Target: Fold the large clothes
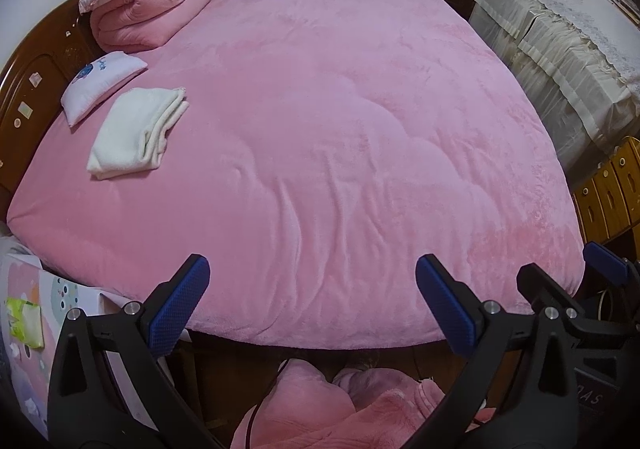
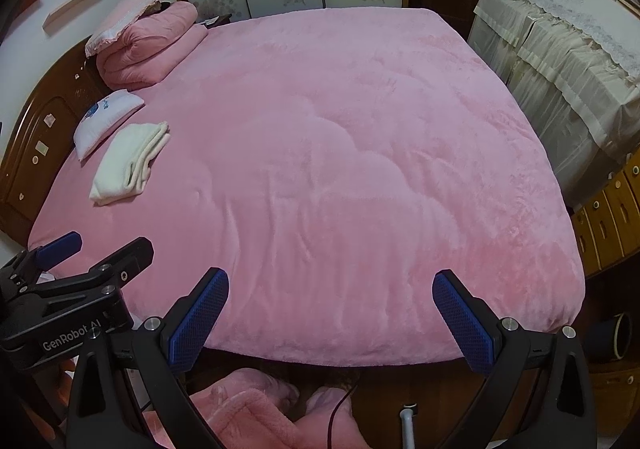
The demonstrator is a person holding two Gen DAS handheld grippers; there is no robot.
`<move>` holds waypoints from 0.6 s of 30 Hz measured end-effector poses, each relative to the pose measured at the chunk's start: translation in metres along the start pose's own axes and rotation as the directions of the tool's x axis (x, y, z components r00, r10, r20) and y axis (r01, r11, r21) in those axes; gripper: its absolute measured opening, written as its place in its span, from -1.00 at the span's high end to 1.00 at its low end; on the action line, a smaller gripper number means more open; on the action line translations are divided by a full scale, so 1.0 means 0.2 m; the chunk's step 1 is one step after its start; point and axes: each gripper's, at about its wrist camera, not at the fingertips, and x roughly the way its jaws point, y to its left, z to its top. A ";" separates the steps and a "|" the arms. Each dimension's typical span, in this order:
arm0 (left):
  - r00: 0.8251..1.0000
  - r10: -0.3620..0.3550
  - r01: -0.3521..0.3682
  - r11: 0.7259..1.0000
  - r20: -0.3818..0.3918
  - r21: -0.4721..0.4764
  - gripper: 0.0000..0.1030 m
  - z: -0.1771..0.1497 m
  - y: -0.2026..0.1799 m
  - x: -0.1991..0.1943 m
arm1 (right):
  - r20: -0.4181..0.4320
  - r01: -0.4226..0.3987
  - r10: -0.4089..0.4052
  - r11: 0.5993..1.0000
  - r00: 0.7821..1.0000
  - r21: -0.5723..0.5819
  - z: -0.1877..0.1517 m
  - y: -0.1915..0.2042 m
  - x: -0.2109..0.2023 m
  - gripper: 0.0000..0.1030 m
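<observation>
Below the bed's (image 1: 320, 129) near edge, a crumpled pink garment (image 1: 320, 405) is seen under both released, empty grippers: left gripper (image 1: 312, 305), right gripper (image 2: 330, 317).

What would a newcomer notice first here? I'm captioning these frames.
The big pink blanket spread flat over the whole bed. Next, a folded white towel near the wooden headboard beside a small pillow. Nearest the camera, the open left claw hangs over the bed's edge, empty.

The pink garment (image 1: 320, 409) on the floor is cut off by the bottom edge.
</observation>
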 end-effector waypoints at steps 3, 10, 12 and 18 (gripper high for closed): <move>1.000 0.009 -0.009 1.000 -0.006 0.003 -0.99 0.01 0.00 0.01 | -0.008 0.001 -0.001 1.000 1.000 -0.010 0.03 -0.01 0.00 -0.99; 1.000 0.021 -0.021 1.000 -0.003 0.010 -0.99 0.02 -0.03 0.02 | -0.010 0.002 -0.002 1.000 1.000 -0.014 0.05 -0.01 0.00 -0.99; 1.000 0.022 -0.022 1.000 -0.003 0.011 -0.99 0.02 -0.03 0.03 | -0.011 0.000 0.000 1.000 1.000 -0.017 0.06 -0.01 0.01 -0.99; 1.000 0.023 -0.023 1.000 -0.002 0.011 -0.99 0.02 -0.03 0.02 | -0.011 0.002 -0.002 1.000 1.000 -0.019 0.06 -0.02 0.02 -0.99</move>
